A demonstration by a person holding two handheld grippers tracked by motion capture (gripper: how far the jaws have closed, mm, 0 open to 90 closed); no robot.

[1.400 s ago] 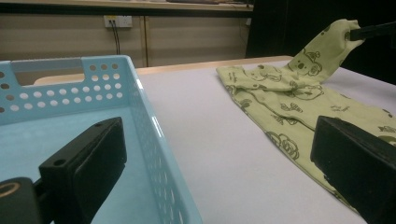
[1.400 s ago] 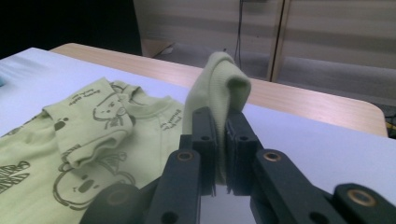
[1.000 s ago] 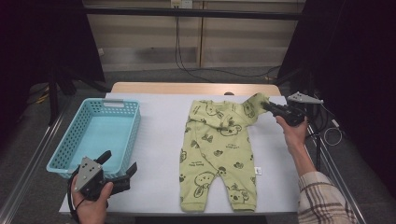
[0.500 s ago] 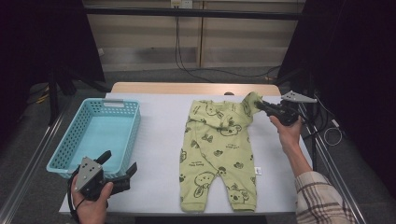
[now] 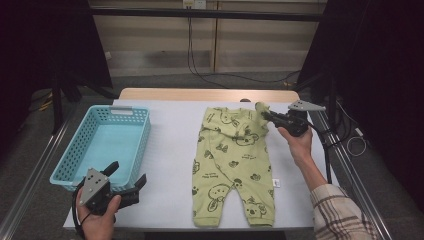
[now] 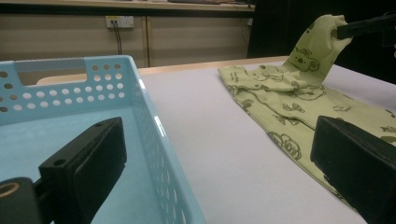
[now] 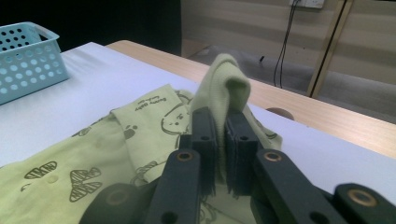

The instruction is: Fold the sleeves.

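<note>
Yellow-green cotton baby romper (image 5: 231, 165) printed with dark cartoon animals lies spread flat on the white table top (image 5: 172, 135), legs toward the person and neck toward the far wooden edge, well to the right of the light blue perforated plastic basket (image 5: 102, 145). Its right sleeve (image 5: 261, 111) is lifted off the table and folded inward over the chest, pinched between the jaws of the right gripper (image 5: 267, 114), which are pressed together on the fabric; the right gripper view shows the cloth bunched up in a hump (image 7: 223, 88) above the two closed pads. The left gripper (image 5: 131, 184) rests in the person's hand at the near left corner of the table, just beside the basket's near end, its jaws spread apart with nothing between them.
</note>
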